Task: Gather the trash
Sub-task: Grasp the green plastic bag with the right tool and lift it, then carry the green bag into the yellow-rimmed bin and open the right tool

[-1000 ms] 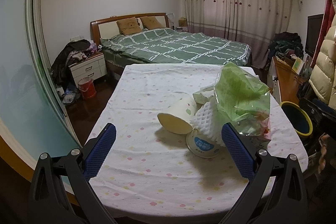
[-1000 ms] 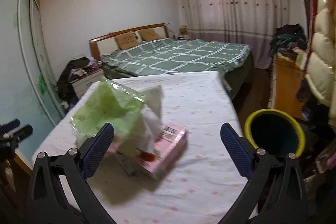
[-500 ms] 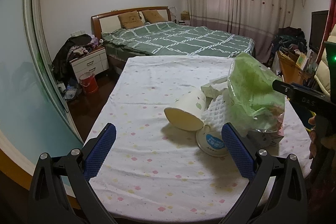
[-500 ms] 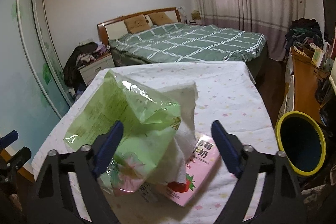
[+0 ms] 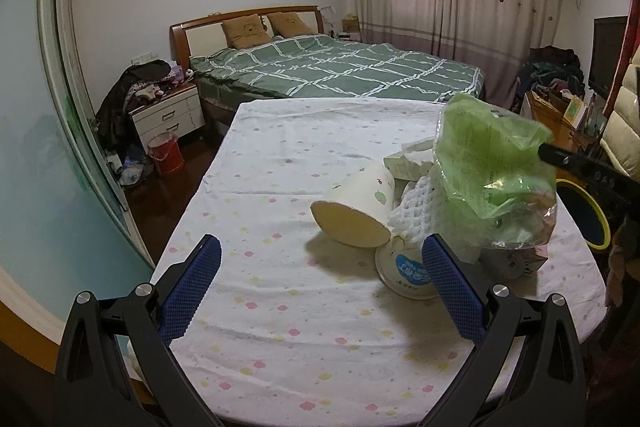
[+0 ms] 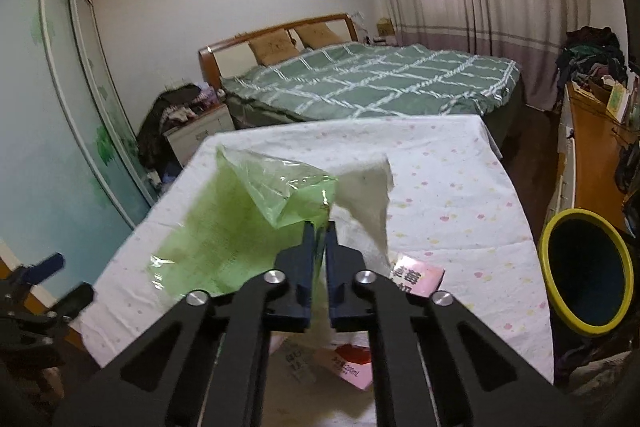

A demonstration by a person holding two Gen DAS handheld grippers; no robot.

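My right tongs have just been closing and are now pinching the green bag above the worktop; left tongs are hanging wide. Next I am swinging it to the bin at three o'clock.

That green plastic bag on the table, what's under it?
Under the green plastic bag peek a white foam net, crumpled tissue and a pink carton. Whatever else lies beneath is covered.
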